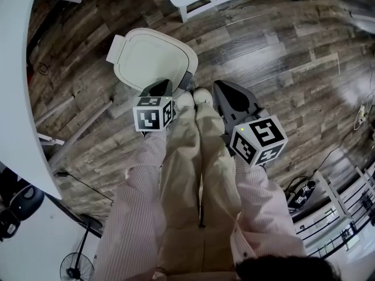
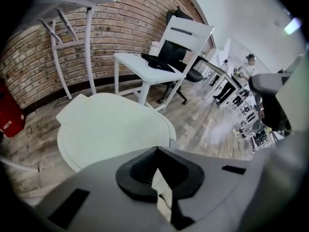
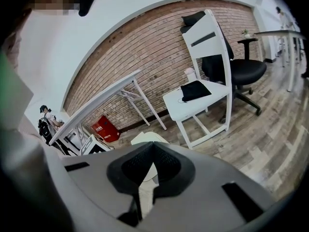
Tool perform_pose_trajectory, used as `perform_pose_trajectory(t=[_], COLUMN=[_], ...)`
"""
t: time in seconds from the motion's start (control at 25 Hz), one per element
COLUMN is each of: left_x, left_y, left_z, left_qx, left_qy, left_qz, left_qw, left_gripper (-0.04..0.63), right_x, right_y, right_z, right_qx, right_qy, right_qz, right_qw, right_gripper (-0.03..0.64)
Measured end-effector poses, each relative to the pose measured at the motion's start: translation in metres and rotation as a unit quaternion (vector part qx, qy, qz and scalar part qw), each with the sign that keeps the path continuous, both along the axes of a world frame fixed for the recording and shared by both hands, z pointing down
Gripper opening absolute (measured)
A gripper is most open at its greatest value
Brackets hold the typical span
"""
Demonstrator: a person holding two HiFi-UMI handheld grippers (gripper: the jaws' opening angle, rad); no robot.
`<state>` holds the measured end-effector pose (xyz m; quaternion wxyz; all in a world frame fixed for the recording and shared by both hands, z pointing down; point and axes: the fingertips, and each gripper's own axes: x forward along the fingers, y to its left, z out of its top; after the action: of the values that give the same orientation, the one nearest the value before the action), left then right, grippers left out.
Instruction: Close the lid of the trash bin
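As you look down past your trouser legs [image 1: 196,157] in the head view, the L gripper [image 1: 164,85] sits centre-left and the R gripper [image 1: 221,88] centre-right, either side of your shoes [image 1: 194,97]. L jaws are pressed together w/ nothing between them; same for the R gripper in its own view [image 3: 153,144]. In the left gripper view the L tip [image 2: 157,149] overlaps the near edge of the trash bin lid [image 2: 108,127]; can't tell if it touches. The lid [image 1: 153,57] lies flat on the bin, upper centre-left of the head view, on the wood floor [image 1: 263,57]. Beyond it, upper centre of the left gripper view, stands a white chair [image 2: 178,42], then the brick wall [image 2: 120,28].
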<state>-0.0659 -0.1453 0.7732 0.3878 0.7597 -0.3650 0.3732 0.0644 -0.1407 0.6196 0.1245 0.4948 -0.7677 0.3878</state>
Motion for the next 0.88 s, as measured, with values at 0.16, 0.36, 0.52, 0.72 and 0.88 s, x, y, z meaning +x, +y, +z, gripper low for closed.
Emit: perform_pose_trajectory(t=[0.16,0.36,0.52,0.72,0.88], left_x=[-0.004,-0.013,-0.017,-0.020,-0.025], left_y=[0.002,0.007,0.000,-0.009,-0.009], left_z=[-0.046,-0.102,-0.148,-0.203,-0.247], left_qx=[0.034,0.084,0.129,0.180,0.211], left_qy=[0.030,0.056,0.071,0.093,0.103], left_qz=[-0.019,-0.041,-0.050,-0.068,-0.077], left_qw=[0.9988,0.9940,0.9879,0.9770,0.9690], left_gripper=[-0.006,-0.006,-0.006,-0.006,-0.006], right_x=[-0.008,-0.016,-0.021,-0.023,-0.027], right_y=[0.002,0.010,0.009,0.001,0.002], right_z=[-0.022,-0.054,-0.076,-0.108,-0.137], right_qx=[0.008,0.017,0.026,0.055,0.072], right_qy=[0.002,-0.003,0.002,0.000,-0.003], right_qz=[-0.024,-0.037,-0.051,-0.063,-0.080], right_qw=[1.000,0.999,0.998,0.996,0.994], right_gripper=[0.003,0.003,0.003,0.003,0.003])
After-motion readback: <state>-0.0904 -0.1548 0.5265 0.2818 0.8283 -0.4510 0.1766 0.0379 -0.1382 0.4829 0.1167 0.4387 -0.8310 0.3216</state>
